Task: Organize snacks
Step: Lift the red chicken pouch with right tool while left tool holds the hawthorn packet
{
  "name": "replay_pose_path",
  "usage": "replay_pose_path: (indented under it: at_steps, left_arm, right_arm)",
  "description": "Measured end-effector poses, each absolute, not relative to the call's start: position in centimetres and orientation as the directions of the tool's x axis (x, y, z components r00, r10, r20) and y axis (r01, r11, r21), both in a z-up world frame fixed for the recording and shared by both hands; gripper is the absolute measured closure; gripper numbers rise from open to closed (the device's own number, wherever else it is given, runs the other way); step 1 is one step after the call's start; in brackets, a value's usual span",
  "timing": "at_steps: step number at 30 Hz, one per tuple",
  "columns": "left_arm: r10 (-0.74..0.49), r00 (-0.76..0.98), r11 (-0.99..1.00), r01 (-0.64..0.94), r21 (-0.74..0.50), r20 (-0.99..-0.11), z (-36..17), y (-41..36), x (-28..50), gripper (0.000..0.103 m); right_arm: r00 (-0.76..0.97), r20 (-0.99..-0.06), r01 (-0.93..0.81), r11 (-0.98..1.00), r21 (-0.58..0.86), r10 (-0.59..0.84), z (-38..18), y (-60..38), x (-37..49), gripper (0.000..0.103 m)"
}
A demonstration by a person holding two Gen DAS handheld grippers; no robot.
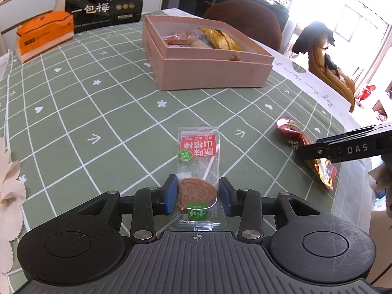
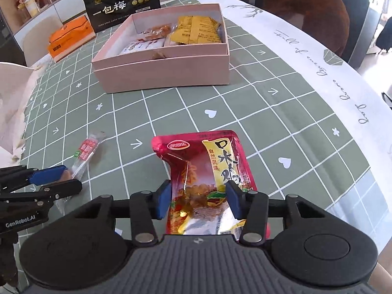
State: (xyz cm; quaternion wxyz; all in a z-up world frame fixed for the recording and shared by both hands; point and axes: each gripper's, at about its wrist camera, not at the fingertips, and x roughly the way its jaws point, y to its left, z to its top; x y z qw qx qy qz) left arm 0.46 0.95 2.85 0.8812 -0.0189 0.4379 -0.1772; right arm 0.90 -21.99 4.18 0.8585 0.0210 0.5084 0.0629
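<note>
A clear packet with a brown hawthorn lollipop (image 1: 198,171) lies on the green checked tablecloth. My left gripper (image 1: 198,196) straddles its near end, blue pads on either side touching the wrapper edges. The packet also shows in the right wrist view (image 2: 84,155). A red and yellow snack pouch (image 2: 208,178) lies between the pads of my right gripper (image 2: 199,198), which press its sides so it bows upward. The pouch also shows in the left wrist view (image 1: 306,152). A pink box (image 1: 213,71) with several snacks inside stands farther back; it also shows in the right wrist view (image 2: 166,66).
A black plum bag (image 1: 105,2) and an orange box (image 1: 44,36) stand at the far left. A white table runner (image 2: 318,68) runs along the right edge. A brown chair (image 1: 245,22) stands behind the table. Pale cloth (image 1: 9,191) lies at the left.
</note>
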Motion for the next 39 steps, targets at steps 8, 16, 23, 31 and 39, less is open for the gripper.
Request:
replay_pose_path:
  at_steps: [8, 16, 23, 31, 39]
  left_arm:
    - [-0.328, 0.554, 0.937, 0.296, -0.188, -0.765, 2.9, 0.9, 0.4, 0.06]
    - [-0.329, 0.555, 0.936, 0.298, -0.186, -0.764, 2.8, 0.9, 0.3, 0.06]
    - [-0.329, 0.554, 0.936, 0.297, -0.188, -0.765, 2.9, 0.8, 0.5, 0.06]
    - [-0.324, 0.558, 0.937, 0.299, -0.179, -0.764, 2.9, 0.7, 0.4, 0.06]
    - [-0.329, 0.56, 0.936, 0.298, -0.185, -0.76, 2.8, 0.8, 0.3, 0.06]
  right_arm:
    - [0.497, -0.863, -0.07, 0.995, 0.066, 0.092, 3.2, -22.7, 1.6, 0.022]
    - [0.523, -0.84, -0.067, 0.989, 0.129, 0.145, 3.5, -24.4, 2.0, 0.021]
    - [0.562, -0.813, -0.081, 0.988, 0.129, 0.153, 4.2, -25.5, 2.2, 0.017]
    - [0.516, -0.845, -0.117, 0.989, 0.095, 0.142, 1.5, -24.1, 3.2, 0.0]
    - [0.497, -0.859, -0.226, 0.974, 0.012, 0.125, 1.4, -22.1, 2.9, 0.0]
